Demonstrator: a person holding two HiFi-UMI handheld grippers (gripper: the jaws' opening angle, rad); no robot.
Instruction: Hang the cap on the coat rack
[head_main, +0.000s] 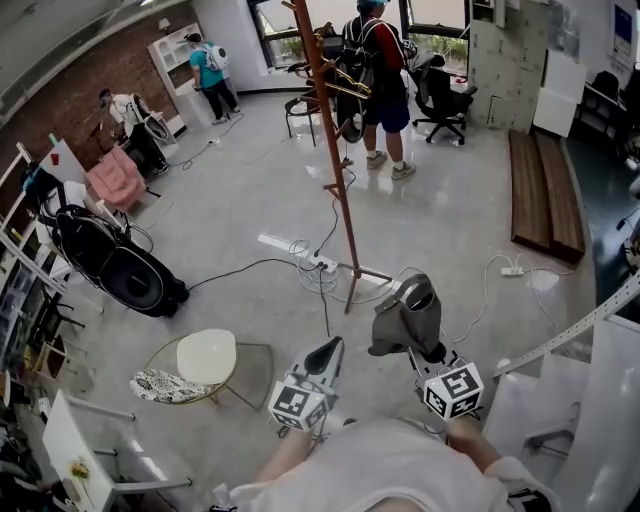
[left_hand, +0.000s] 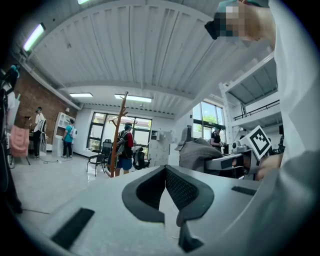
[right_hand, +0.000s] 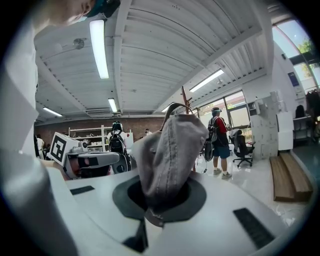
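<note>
Cap (right_hand: 170, 150), pinched by its fabric in the clenched right tool (right_hand: 159, 200), is held up clear of the floor (head_main: 250, 200) for carrying to the coat rack (head_main: 330, 130) well ahead, with the left tool (left_hand: 165, 172) closed and empty.

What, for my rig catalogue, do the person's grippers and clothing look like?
The left gripper and right gripper have light grey bodies and black textured pads. The left cube and right cube are white with black square markers. The person wears a white top.
</note>
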